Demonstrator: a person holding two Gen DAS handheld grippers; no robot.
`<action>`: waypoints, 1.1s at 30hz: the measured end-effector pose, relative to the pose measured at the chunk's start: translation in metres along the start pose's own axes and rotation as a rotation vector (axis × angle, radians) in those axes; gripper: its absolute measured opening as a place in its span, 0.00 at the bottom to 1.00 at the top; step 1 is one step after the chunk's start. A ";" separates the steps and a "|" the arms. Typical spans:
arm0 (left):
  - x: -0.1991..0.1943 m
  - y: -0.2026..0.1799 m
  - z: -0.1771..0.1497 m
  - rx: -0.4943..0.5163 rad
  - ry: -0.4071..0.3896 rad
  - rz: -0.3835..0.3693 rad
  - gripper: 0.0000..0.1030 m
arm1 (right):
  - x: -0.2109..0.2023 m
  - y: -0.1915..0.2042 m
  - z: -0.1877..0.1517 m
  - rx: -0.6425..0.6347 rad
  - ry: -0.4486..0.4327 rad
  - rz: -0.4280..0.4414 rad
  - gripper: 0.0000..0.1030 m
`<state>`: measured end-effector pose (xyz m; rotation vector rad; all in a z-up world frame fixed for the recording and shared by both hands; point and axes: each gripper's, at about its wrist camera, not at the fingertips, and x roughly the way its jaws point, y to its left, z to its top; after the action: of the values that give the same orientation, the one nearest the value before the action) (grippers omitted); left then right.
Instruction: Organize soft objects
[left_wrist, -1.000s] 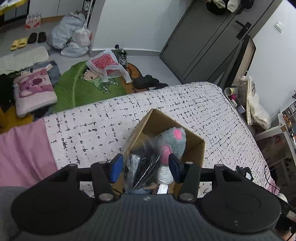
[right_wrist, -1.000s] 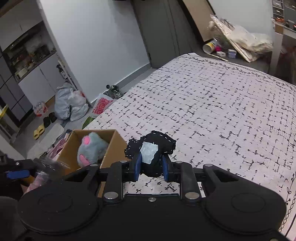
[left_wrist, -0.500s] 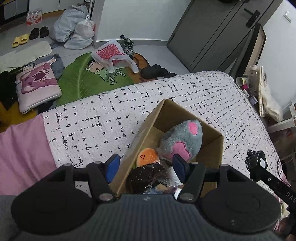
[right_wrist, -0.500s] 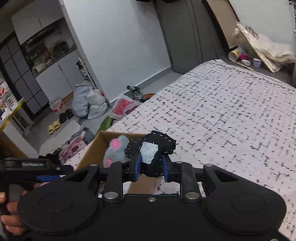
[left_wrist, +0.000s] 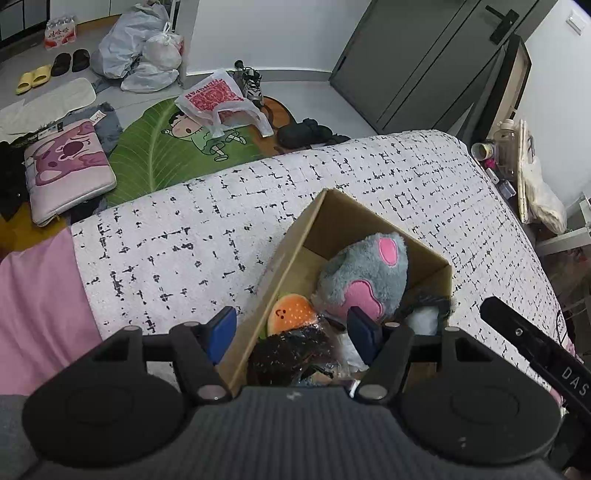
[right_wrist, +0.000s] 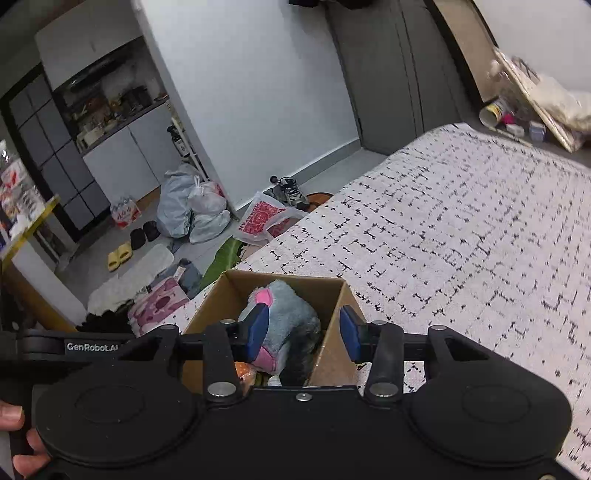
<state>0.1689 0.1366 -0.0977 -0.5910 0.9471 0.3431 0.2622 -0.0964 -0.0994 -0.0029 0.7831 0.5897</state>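
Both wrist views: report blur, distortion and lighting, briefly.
Left wrist view: sharp, with even indoor light and no glare; fisheye bends the door and the bed edge; the cardboard box and grey plush read clearly. Right wrist view: softer, the clutter by the far wall smeared, the kitchen shelves dim; the box stays legible between the open right gripper.

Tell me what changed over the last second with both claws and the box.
The right claw moved over the cardboard box, opened and let go of the black stitched soft item, which now seems to lie by the grey plush. The left claw released its plastic-wrapped dark item into the box. Box and bedspread stayed put.
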 end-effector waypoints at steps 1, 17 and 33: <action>-0.001 0.000 0.001 0.001 -0.002 0.000 0.63 | -0.001 -0.002 0.001 0.008 0.003 -0.005 0.42; -0.047 -0.031 -0.013 0.129 -0.038 -0.044 0.83 | -0.054 -0.013 -0.014 0.069 0.011 -0.058 0.64; -0.092 -0.049 -0.035 0.206 -0.017 -0.072 0.86 | -0.134 -0.012 -0.018 0.130 -0.015 -0.120 0.97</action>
<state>0.1214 0.0743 -0.0203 -0.4319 0.9298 0.1832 0.1820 -0.1769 -0.0257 0.0739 0.7995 0.4235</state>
